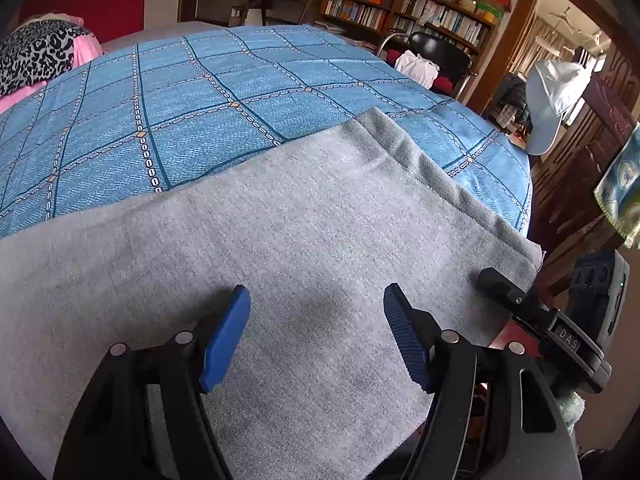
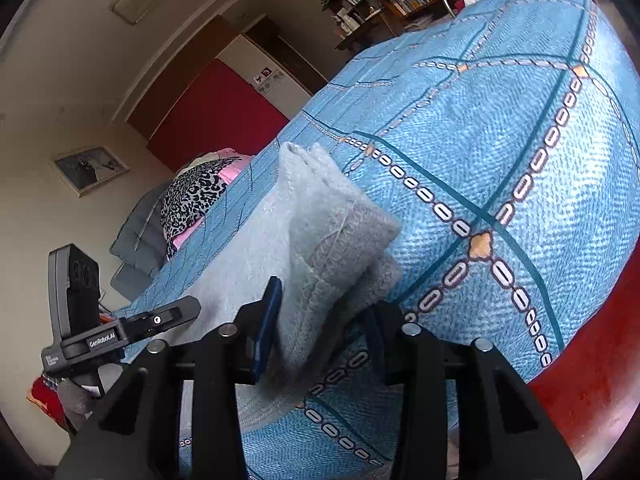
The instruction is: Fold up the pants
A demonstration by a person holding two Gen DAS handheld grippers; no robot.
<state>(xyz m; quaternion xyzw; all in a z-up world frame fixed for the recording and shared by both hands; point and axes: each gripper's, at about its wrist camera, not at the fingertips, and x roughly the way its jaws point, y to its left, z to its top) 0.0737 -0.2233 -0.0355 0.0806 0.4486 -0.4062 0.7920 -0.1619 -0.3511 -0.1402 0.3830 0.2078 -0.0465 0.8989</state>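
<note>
The grey pants (image 1: 256,248) lie flat on a blue patterned cloth (image 1: 192,92) over the table. My left gripper (image 1: 316,308) hovers just above the grey fabric near its hemmed end, open and empty. The other gripper's body (image 1: 560,332) shows at the right edge of that view. In the right wrist view, my right gripper (image 2: 320,316) is around a bunched, folded corner of the grey pants (image 2: 332,248) and holds it up off the blue cloth (image 2: 500,152). The jaws stand close on the fabric.
A leopard-print and pink bundle (image 1: 36,56) lies at the far left of the table. A bookshelf (image 1: 404,8), a black chair (image 1: 436,52) and a pale cap (image 1: 552,96) stand beyond the table's right edge. The red-brown table edge (image 2: 592,368) shows below the cloth.
</note>
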